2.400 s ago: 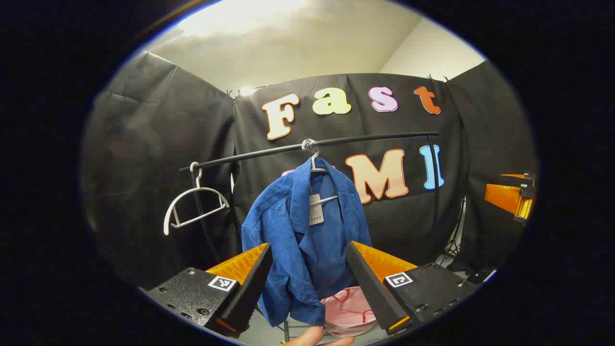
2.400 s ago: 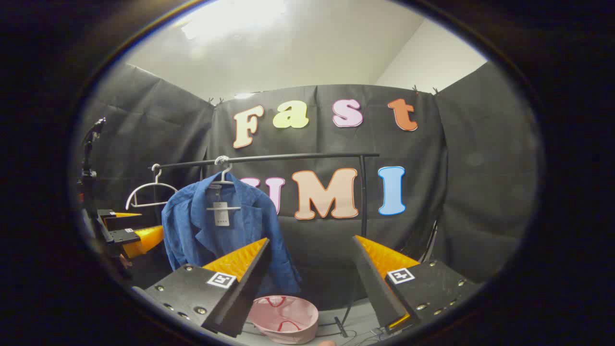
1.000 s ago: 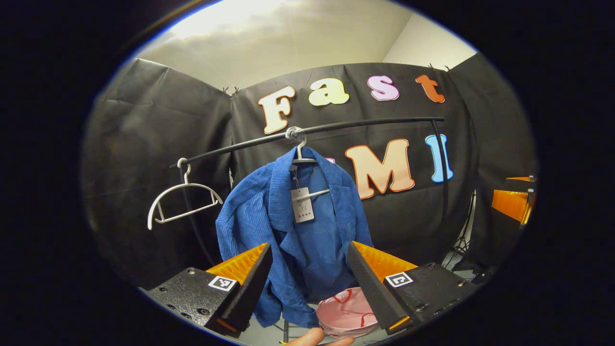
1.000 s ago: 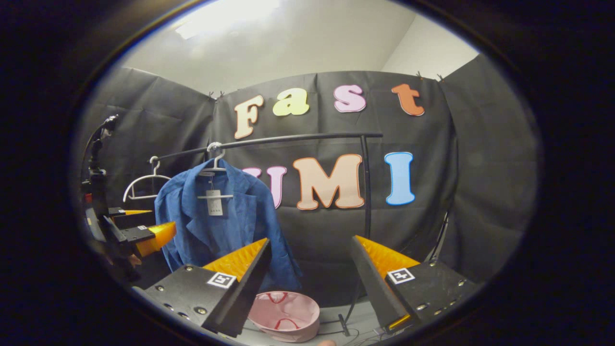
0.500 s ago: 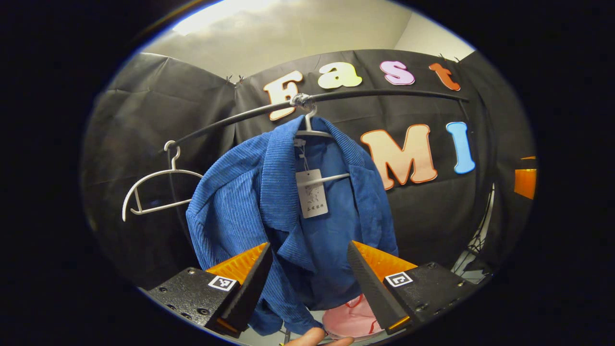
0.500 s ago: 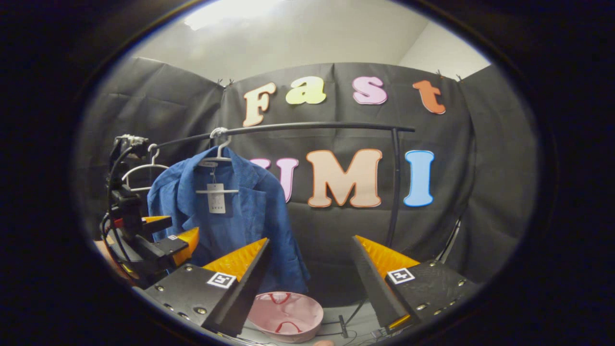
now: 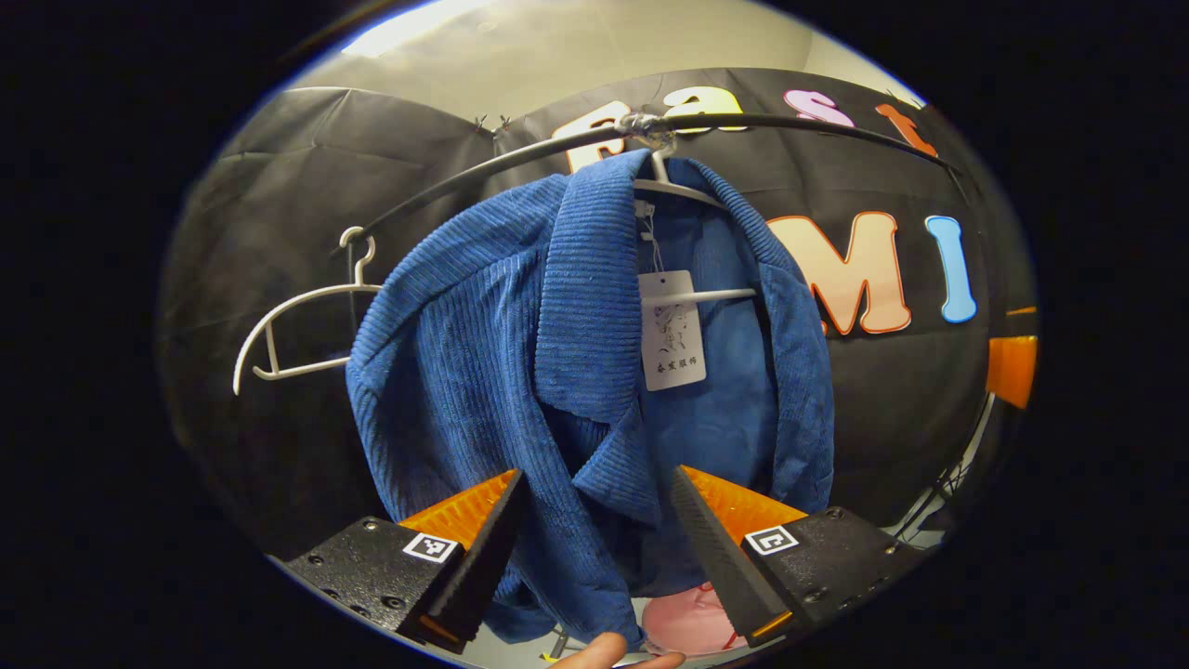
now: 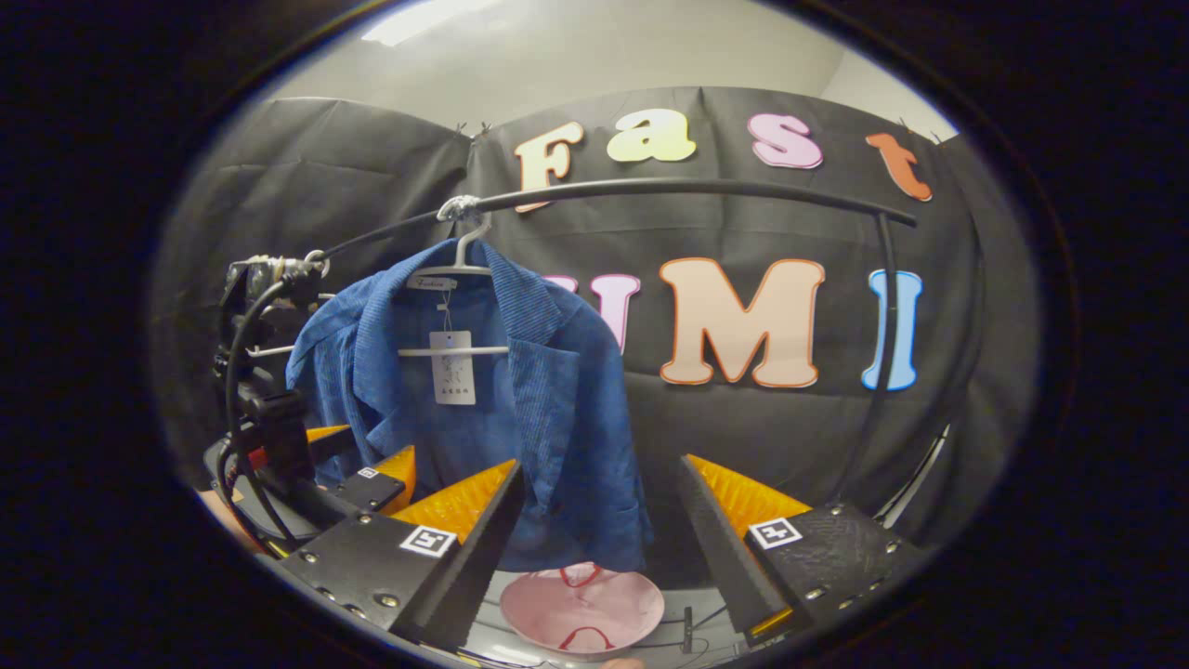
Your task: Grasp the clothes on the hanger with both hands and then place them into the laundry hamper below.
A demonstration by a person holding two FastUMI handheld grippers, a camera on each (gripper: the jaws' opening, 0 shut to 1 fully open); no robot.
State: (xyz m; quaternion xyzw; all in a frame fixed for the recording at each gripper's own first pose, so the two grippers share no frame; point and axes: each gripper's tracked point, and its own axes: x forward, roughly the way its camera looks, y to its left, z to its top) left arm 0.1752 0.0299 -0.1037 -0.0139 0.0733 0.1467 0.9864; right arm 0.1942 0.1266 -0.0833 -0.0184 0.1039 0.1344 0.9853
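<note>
Jacket [image 7: 520,372] just ahead, left gripper [image 7: 594,539] spread wide

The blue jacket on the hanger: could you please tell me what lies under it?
Under the blue corduroy jacket sits the pink laundry hamper on the floor, red handles showing. In the left gripper view the jacket's hem covers most of the hamper; its contents cannot be judged.

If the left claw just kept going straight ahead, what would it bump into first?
Most likely the blue jacket: its lapel hangs right between the open fingers of the left claw. How much gap is left is hard to judge.
</note>
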